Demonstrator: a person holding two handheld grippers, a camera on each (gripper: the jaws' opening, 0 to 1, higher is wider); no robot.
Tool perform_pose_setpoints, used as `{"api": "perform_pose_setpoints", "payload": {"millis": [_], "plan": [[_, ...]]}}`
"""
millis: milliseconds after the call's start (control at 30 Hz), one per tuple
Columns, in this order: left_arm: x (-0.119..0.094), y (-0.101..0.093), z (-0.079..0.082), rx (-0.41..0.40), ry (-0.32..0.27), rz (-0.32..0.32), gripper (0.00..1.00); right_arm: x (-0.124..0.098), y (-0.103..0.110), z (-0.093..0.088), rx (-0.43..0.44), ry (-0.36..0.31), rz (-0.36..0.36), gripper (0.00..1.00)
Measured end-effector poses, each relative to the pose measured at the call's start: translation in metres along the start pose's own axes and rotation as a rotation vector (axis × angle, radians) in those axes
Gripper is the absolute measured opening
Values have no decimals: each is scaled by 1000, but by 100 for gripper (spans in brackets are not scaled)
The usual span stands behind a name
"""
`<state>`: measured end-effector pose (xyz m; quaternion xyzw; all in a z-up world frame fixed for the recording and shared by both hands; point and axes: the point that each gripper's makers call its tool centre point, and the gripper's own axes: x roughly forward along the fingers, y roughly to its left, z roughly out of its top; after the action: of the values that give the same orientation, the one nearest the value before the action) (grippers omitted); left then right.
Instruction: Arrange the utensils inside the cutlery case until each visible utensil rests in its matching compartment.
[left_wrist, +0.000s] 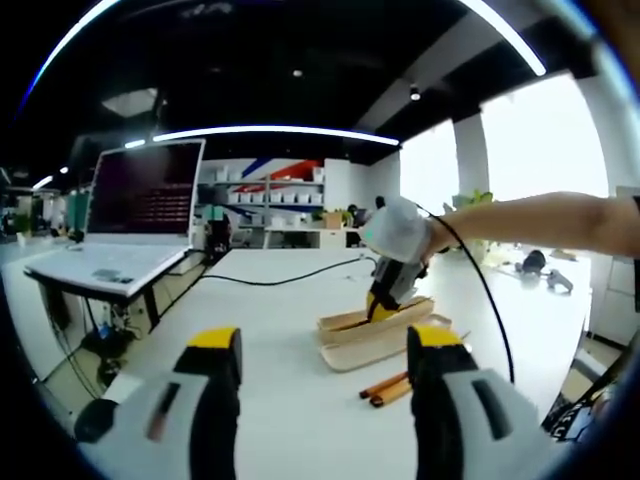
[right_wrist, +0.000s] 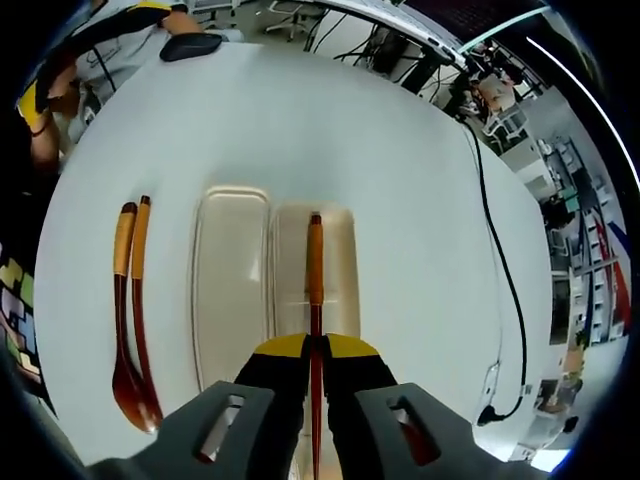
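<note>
Risk first: your right gripper (right_wrist: 314, 352) has its jaws pinched on the thin dark end of a long wooden utensil with an orange handle (right_wrist: 315, 262), and that grip is narrow. If the pinch slackens or you roll your wrist, the utensil can pivot between the jaws and come down across the wall of the pale wooden cutlery case (right_wrist: 272, 280), ending up in the wrong half.

The utensil's long axis runs straight ahead of the right jaws, in line with them, orange handle pointing away from you. It lies along the case half directly in front of the jaws; I can't tell if it touches the floor yet. The other half sits just left of it.

Two more brown-and-orange utensils, a spoon and a stick (right_wrist: 130, 300), lie on the white table (right_wrist: 400, 180) left of the case, parallel to it, handles also away.

Your left gripper (left_wrist: 325, 345) hangs back with jaws spread, holding nothing; the case shows beyond its right jaw.
</note>
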<state>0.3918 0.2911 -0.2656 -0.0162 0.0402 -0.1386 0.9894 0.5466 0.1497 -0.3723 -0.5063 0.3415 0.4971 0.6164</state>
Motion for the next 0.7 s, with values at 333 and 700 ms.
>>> {"api": "perform_pose_setpoints", "payload": {"millis": [333, 700], "plan": [[1, -3, -2, 2, 5, -3, 70, -2, -1, -2, -11, 3, -24, 7], [2, -6, -1, 4, 5, -8, 70, -23, -13, -5, 62, 30, -79, 8]]}}
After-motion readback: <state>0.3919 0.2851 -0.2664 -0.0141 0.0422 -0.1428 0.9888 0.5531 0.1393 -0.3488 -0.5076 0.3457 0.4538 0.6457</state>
